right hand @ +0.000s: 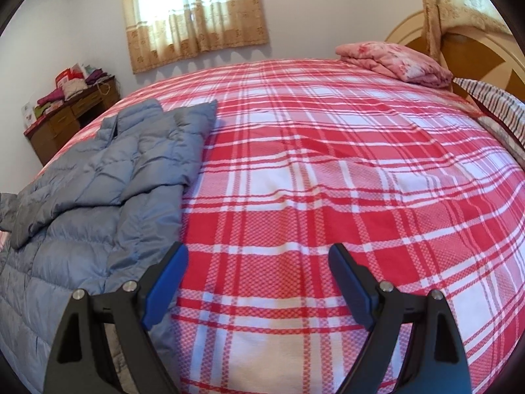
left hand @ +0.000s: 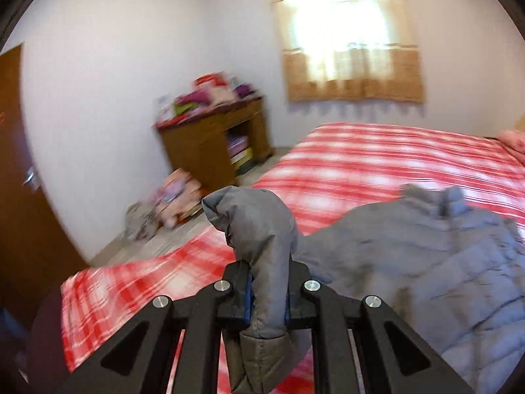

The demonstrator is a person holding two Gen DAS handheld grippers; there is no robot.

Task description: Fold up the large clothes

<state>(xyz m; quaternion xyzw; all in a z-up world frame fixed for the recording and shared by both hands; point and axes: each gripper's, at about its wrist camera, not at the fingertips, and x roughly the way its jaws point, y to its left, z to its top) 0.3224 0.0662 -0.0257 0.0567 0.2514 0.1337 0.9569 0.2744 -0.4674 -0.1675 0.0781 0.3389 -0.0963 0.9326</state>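
One claw (left hand: pixel 267 295) raised (gripping jacket (left hand: pixel 410 256))

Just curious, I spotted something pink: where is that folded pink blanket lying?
In the right wrist view, the folded pink blanket lies at the bed's far right end, beside the wooden headboard and a striped pillow.
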